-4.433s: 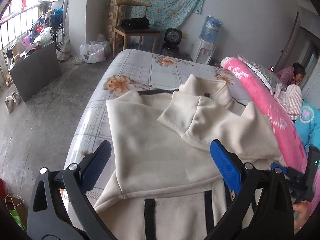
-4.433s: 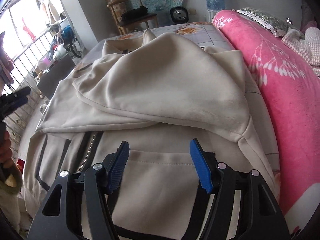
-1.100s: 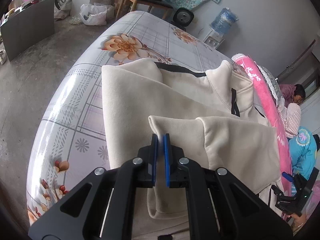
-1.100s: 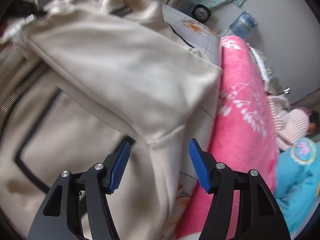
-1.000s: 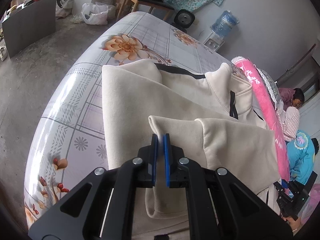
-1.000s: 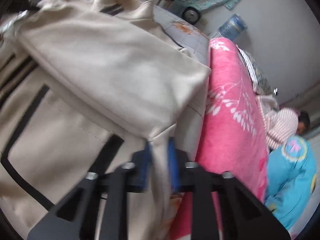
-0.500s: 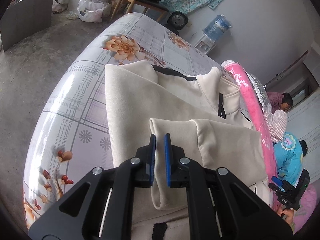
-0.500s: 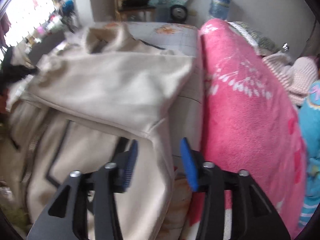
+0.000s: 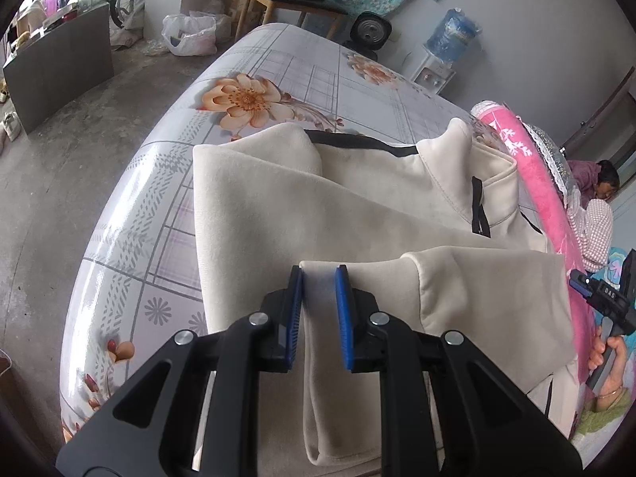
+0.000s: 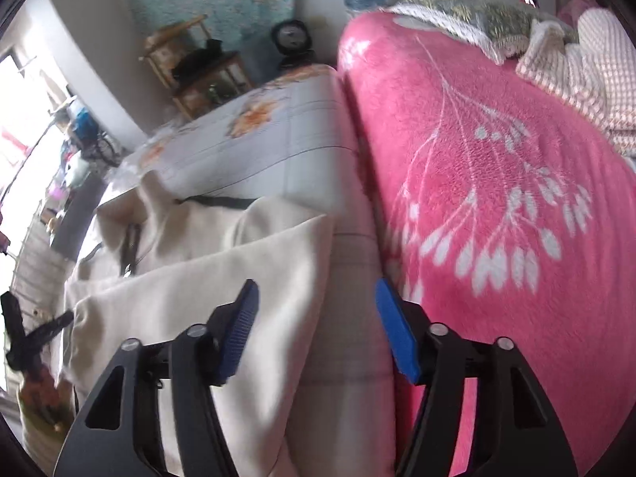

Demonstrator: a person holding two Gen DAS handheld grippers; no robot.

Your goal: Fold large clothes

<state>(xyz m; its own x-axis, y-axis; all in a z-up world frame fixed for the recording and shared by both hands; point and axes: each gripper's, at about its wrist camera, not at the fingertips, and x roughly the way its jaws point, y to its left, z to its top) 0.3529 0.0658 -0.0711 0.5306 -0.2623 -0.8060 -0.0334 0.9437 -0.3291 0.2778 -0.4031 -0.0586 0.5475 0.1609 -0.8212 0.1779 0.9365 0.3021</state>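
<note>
A cream jacket (image 9: 357, 214) with black trim lies on the flowered bed sheet (image 9: 278, 75), its lower part folded up over the body. My left gripper (image 9: 319, 302) hangs over the folded layer's near left corner. Its jaws are opening, the cloth edge sits loosely between the blue pads (image 9: 296, 310). My right gripper (image 10: 314, 290) hovers at the jacket's (image 10: 222, 294) right edge, beside the pink blanket. Those jaws stand wide and are closing a little, with nothing gripped between them. The right gripper (image 9: 596, 290) also shows in the left wrist view, held by a hand (image 9: 608, 353).
A rolled pink blanket (image 10: 497, 198) runs along the bed's right side, with a person (image 9: 596, 175) beyond it. Past the bed's far end stand a wooden chair (image 9: 294, 0), a fan (image 9: 371, 30) and a water dispenser (image 9: 445, 47). Concrete floor (image 9: 59, 167) lies left.
The right gripper let go of the folded jacket's corner, opened wide and swung right toward the pink blanket. The left jaws have parted slightly around the cloth edge.
</note>
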